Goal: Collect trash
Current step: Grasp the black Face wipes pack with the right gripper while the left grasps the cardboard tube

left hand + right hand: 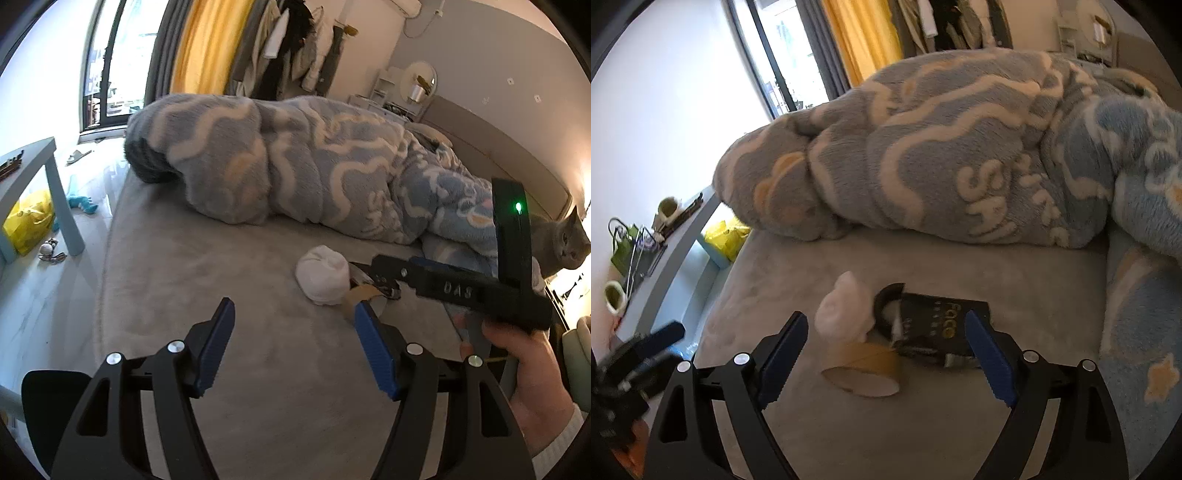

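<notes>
The left gripper point(293, 319) hangs over the grey plush bed sheet point(229, 280) with its blue-padded jaws spread wide and nothing between them; its right finger's tip overlaps the brown cardboard tube point(360, 297), though contact cannot be told. The right gripper point(884, 338) is also spread wide and holds nothing. In its own view its jaws frame the trash: a crumpled white tissue ball point(844, 314) far left, the cardboard tube point(862, 373) lying near the middle, and a flat black packet printed "face" point(934, 325) to the right, just behind the right finger. All three lie close together on the bed, near of the rumpled blue-and-cream fleece blanket point(923, 155).

The left wrist view alone shows the right gripper from the side, gripped by a hand point(517, 362), plus a grey cat point(565, 240) at the far right and a pale blue side table point(40, 184) on the left. The right wrist view alone shows the packet's lettering and two mugs point(668, 208) on a shelf at left.
</notes>
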The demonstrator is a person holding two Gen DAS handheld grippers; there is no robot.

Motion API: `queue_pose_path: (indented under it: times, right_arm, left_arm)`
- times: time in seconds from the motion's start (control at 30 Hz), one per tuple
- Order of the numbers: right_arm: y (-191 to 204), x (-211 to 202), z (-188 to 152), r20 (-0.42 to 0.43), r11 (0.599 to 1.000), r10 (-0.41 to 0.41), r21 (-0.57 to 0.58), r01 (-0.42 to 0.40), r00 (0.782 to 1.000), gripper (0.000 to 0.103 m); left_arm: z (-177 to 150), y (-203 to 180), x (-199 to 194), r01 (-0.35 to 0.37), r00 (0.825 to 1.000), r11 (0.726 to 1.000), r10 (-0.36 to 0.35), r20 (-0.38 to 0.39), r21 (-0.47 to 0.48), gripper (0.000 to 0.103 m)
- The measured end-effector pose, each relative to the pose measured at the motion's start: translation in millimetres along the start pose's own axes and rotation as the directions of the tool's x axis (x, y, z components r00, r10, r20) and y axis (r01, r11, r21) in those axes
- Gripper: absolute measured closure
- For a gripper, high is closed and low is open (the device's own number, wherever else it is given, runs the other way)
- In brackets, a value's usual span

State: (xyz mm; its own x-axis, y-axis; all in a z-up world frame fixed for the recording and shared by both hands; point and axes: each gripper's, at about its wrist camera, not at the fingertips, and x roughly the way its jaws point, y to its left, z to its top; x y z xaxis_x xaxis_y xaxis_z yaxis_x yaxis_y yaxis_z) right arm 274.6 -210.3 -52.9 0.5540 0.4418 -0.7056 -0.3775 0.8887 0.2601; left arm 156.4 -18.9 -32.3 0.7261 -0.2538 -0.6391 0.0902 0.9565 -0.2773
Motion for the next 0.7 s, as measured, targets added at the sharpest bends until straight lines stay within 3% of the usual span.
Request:
queue_pose_path:
  times: [0.4,0.6,0.7]
  right_arm:
    - [-38,21,8,-0.068,0.994,0.068,0.088,-0.062,0.995,0.013]
    - [-62,26,7,-0.067,0.979,0.111,0.178,-0.097,0.992,0.013]
    - [-71,31,2,-0.076,0.969,0.132,0.218,-0.112,0.988,0.013]
  left_arm:
    - [-4,-33,49,0.055,0.995,0.998,-0.054,-0.086,0.009,0.035]
    - [-7,-47,68,0.04,0.994,0.998,-0.036,-0.104,0.041,0.052]
    - [-10,-48,77,0.023,0.994,0.999,-0.02,-0.11,0.029,0.055]
